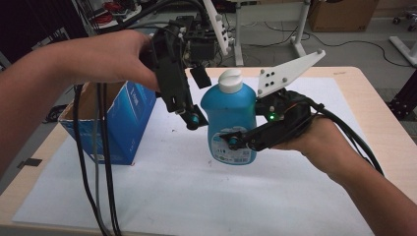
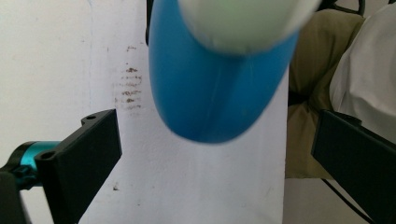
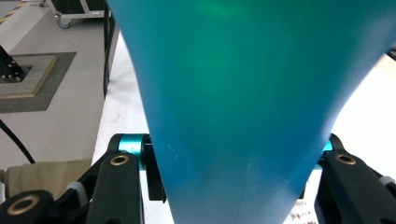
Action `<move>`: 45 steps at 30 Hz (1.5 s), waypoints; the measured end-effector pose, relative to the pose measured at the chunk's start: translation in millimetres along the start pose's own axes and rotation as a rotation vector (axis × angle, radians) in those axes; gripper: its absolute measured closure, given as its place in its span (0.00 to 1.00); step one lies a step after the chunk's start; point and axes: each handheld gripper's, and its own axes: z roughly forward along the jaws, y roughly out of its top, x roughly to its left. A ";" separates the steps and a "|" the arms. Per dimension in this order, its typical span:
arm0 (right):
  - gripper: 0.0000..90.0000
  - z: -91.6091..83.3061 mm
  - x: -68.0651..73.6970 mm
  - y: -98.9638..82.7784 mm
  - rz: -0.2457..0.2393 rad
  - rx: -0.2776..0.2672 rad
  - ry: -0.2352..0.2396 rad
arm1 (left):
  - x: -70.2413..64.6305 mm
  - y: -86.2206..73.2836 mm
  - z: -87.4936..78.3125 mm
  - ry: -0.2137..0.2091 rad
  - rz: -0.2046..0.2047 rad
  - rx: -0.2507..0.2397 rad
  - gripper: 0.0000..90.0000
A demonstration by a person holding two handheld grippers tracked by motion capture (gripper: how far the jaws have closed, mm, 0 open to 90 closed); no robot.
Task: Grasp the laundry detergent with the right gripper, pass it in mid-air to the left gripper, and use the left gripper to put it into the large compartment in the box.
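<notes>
A blue bottle (image 1: 230, 118) with a white cap (image 1: 230, 81) hangs upright above the white sheet (image 1: 196, 196). My right gripper (image 1: 235, 141) is shut on its lower body from the right. In the right gripper view the bottle (image 3: 243, 93) sits pressed between the jaws of that gripper (image 3: 233, 186). My left gripper (image 1: 196, 98) is just left of the bottle's shoulder, pointing down, open and apart from it. In the left gripper view the bottle (image 2: 215, 93) and its cap (image 2: 243, 18) show from above, ahead of the left gripper (image 2: 217, 158), whose jaws stand wide.
An open blue cardboard box (image 1: 123, 123) stands at the left of the wooden table (image 1: 383, 108). Black cables (image 1: 98, 172) hang from the left hand down over the table's front. Beyond the far edge are frame legs and cables on the floor.
</notes>
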 end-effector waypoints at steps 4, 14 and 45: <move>0.52 4.3 -0.3 5.7 -0.003 0.000 0.014 | 0.4 4.7 -0.1 -0.005 0.009 0.007 0.02; 0.52 12.4 -0.8 10.5 -0.005 0.007 0.033 | 0.8 14.9 0.2 -0.012 0.028 0.017 0.02; 0.52 17.4 1.3 14.3 -0.001 0.025 0.054 | 3.9 23.7 7.2 -0.031 0.049 0.057 0.23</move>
